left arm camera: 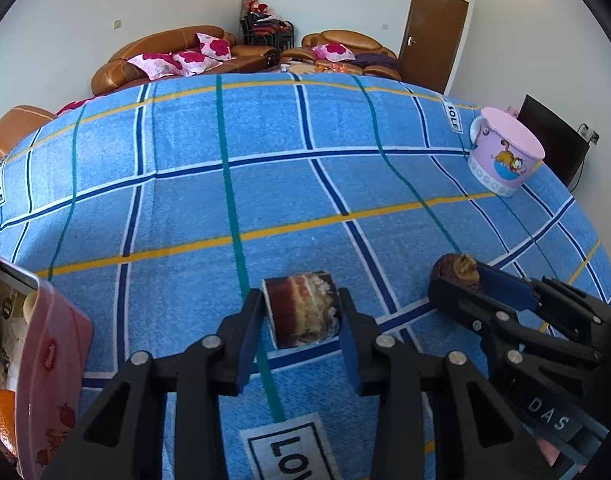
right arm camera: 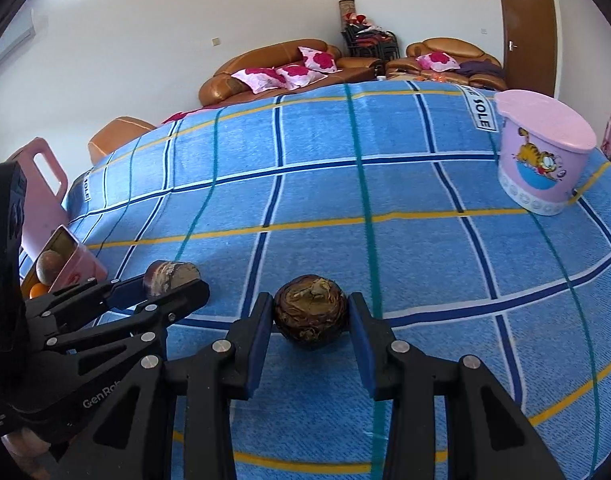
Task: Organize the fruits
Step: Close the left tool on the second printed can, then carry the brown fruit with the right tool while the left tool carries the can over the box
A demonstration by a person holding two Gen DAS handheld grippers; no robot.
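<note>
My left gripper [left arm camera: 301,312] is shut on a brown cut-off fruit piece [left arm camera: 303,310] with a pale layered face, just over the blue checked cloth [left arm camera: 265,184]. It also shows in the right wrist view [right arm camera: 171,278]. My right gripper [right arm camera: 310,312] is shut on a round brown scaly fruit [right arm camera: 310,311] resting on the cloth, also seen at the right of the left wrist view [left arm camera: 457,272]. A pink tray [left arm camera: 53,360] with oranges [left arm camera: 3,412] and other fruit sits at the left edge.
A pink lidded bucket [right arm camera: 545,152] with a cartoon cat stands at the far right of the table. The pink tray [right arm camera: 71,256] holds a round brown fruit [right arm camera: 49,266] and an orange [right arm camera: 39,290]. Brown sofas [left arm camera: 177,52] lie beyond the table.
</note>
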